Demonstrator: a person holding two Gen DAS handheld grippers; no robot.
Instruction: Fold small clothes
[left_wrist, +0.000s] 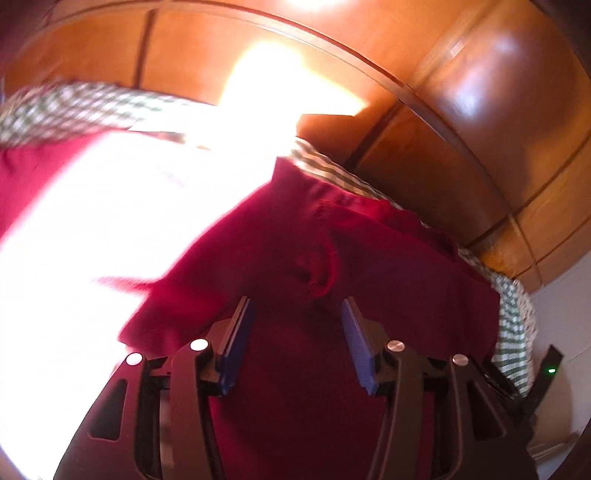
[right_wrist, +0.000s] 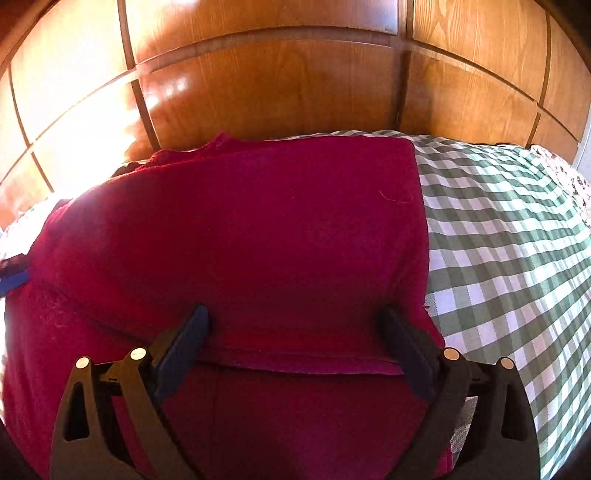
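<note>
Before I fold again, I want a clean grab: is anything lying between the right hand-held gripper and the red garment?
Nothing visible. The right hand-held gripper hangs open directly over the red garment, its folded edge running between the fingers. The only other thing there is the green checked cloth the garment is spread on.

A bed covered by a green-and-white checked cloth (right_wrist: 509, 236) carries everything, set against a wooden panelled headboard (right_wrist: 277, 85). A dark red garment (right_wrist: 240, 229) lies spread directly on the cloth, one layer folded over another, its hem running across near the camera. On the left side, glare washes out the surface, so what lies there cannot be told.
</note>
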